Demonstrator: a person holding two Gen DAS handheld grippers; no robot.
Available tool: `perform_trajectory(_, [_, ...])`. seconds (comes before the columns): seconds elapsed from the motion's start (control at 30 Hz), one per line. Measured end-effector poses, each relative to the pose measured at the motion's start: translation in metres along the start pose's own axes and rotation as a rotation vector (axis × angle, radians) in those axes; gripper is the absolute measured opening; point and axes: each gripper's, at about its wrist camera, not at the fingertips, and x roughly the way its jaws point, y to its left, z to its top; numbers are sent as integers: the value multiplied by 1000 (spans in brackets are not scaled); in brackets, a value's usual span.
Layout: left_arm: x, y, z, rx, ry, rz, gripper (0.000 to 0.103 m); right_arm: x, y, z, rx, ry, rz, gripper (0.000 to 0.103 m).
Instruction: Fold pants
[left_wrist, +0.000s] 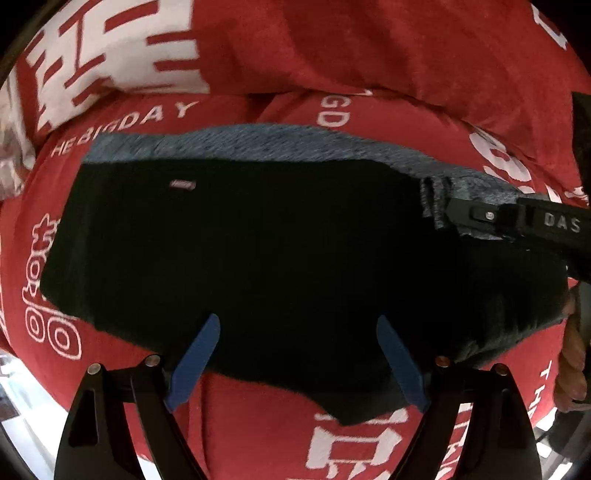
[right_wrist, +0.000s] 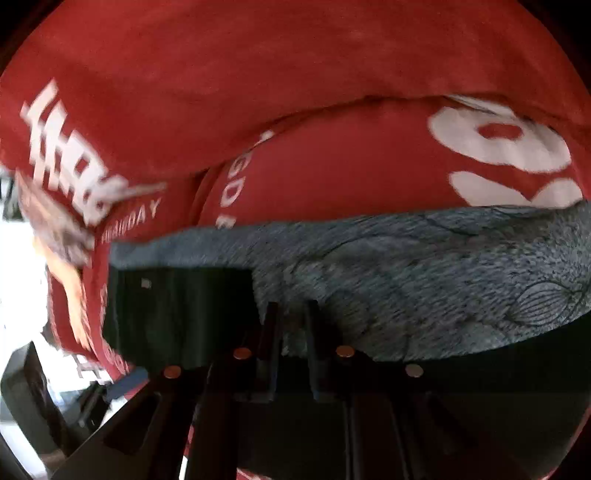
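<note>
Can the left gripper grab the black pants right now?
Probably yes. The left gripper hangs open right above the black pants, with nothing in between.

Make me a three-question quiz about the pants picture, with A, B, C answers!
1. Where do the pants lie?
A on a red cover
B in a drawer
C on a chair

2. What colour are the left gripper's fingers?
A yellow
B blue
C white

3. How is the right gripper?
A wide open
B out of view
C pinching grey cloth

Answers: 1 A, red printed cover shows all around the pants. 2 B, both fingers are blue. 3 C, its narrow fingers grip the grey cloth.
</note>
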Motion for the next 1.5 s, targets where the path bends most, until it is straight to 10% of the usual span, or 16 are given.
perform_trajectory(0.7, [-13, 32, -27, -58, 12, -17, 88, -21, 49, -69, -52, 97, -47, 24])
perform_trajectory(1.37, [-14, 22, -45, -27, 62, -28, 88, -35, 52, -105, -86, 104, -163, 50])
perform_trajectory(1.5, [-12, 28, -47, -32, 64, -16, 88, -44, 45, -90, -84, 34, -233, 70])
